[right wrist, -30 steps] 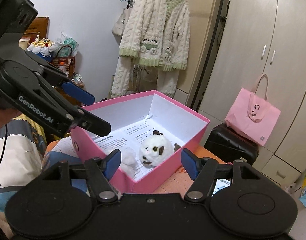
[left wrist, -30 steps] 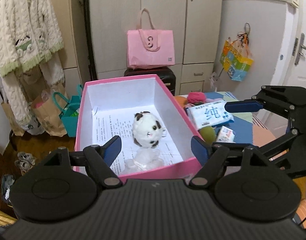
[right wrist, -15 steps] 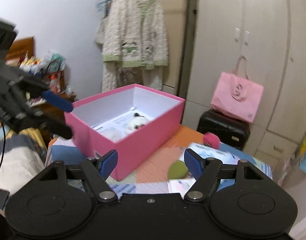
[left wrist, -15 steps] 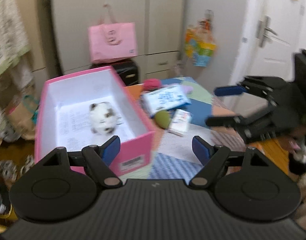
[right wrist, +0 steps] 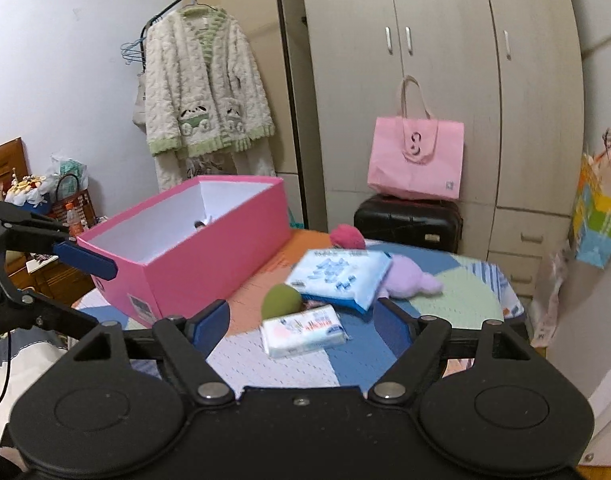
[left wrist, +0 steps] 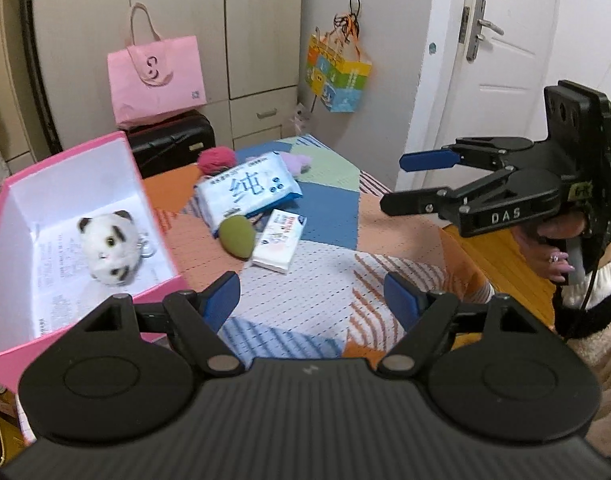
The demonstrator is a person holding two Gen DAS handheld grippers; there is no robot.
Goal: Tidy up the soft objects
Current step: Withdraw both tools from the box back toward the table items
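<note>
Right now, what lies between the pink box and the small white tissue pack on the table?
The green egg-shaped sponge lies between the pink box and the small white tissue pack, on the patchwork cloth. The left wrist view shows it best.

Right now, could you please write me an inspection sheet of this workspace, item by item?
Surface: patchwork cloth covers the table.
Job's things: plush cat lies inside the open pink box; green pouch, red pompom and lilac plush lie on the cloth.
Clutter: large tissue pack, small tissue pack.
Grippers: left tool open, empty; right tool opening, nothing between its fingers.
Cables: black lead hangs beside the person's hand.
Surroundings: wardrobe, pink bag on black suitcase, hanging cardigan, door.
</note>
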